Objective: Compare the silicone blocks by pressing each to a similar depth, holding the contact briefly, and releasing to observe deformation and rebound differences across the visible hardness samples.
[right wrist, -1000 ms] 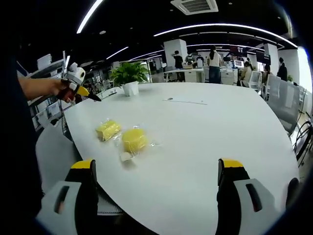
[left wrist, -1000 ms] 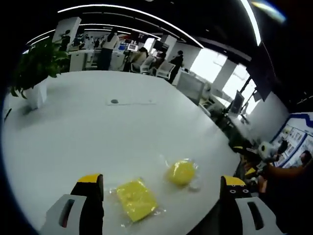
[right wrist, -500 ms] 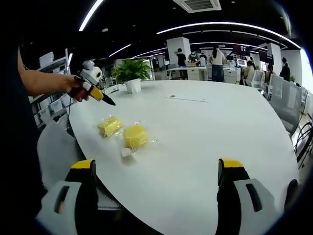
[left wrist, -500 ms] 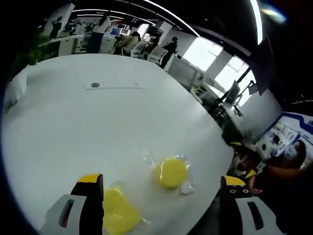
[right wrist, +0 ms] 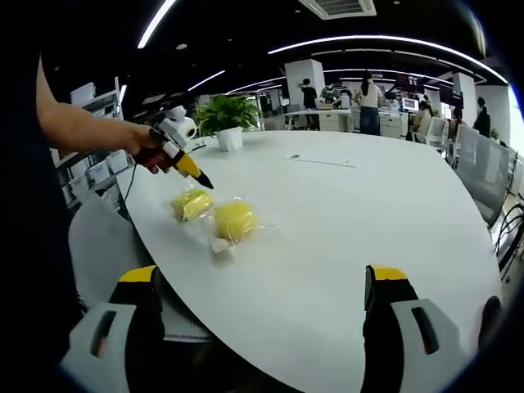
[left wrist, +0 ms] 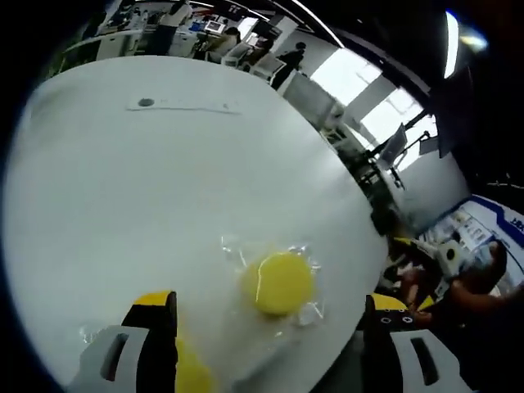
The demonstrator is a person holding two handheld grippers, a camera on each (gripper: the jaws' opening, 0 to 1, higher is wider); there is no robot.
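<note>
Two yellow silicone samples, each in a clear wrapper, sit near the edge of the white tabletop [right wrist: 368, 237], so this looks like the approach step with no press started yet. Going left to right in the right gripper view: the left tool [right wrist: 196, 175] hangs just above the square block [right wrist: 191, 202], a hand [right wrist: 146, 146] gripping it, though from this angle I can't tell if its tip is touching the block. Right beside that is the round block [right wrist: 234, 219], well clear of the right tool [right wrist: 260, 327], whose jaws stand wide apart with nothing between them. In the left gripper view the left tool [left wrist: 266, 342] is also spread wide and empty, with the square block [left wrist: 190, 375] peeking out by its left jaw and the round block [left wrist: 278, 282] just ahead between the jaws. My guess is the next move calls for lowering the left tool straight onto the square block, gently, then pausing before letting go.
</note>
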